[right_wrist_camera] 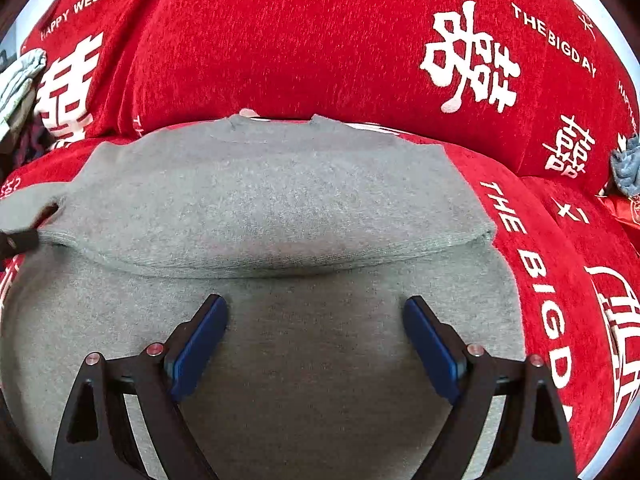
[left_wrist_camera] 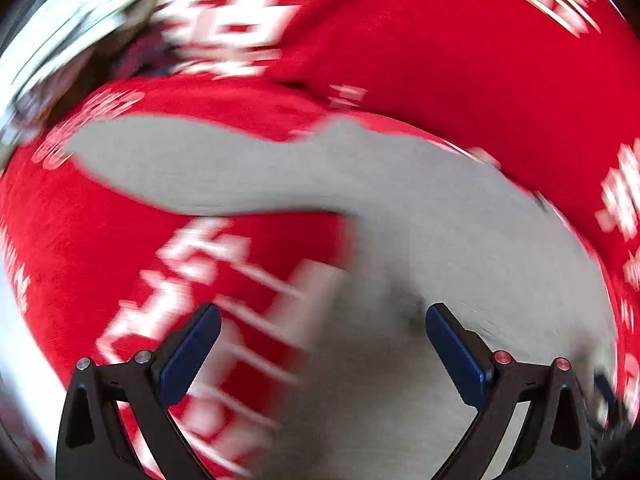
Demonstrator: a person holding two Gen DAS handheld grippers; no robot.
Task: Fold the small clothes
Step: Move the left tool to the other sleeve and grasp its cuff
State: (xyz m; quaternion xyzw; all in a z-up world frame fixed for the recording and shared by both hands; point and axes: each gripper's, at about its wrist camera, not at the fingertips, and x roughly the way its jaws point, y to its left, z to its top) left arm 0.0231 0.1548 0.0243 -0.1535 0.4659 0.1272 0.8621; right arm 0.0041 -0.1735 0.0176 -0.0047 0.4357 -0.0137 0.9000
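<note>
Right hand-held gripper (right_wrist_camera: 316,320) spread over grey sweater (right_wrist_camera: 280,200), left hand-held gripper (left_wrist_camera: 322,328) spread, blurred.

- One grey knit sweater (right_wrist_camera: 264,200), folded over itself, lying on the red cover.
- One red fabric cover with white lettering (right_wrist_camera: 320,40).
- Two crumpled grey-blue cloths, one (right_wrist_camera: 18,80) left of the sweater, one (right_wrist_camera: 626,164) right.

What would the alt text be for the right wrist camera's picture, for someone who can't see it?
A grey sweater, partly folded over itself, lies flat on a red cover printed with white characters and phrases like "THE BIG DAY". The right gripper sits over the sweater's near part with its blue-padded fingers spread wide, holding nothing.
</note>
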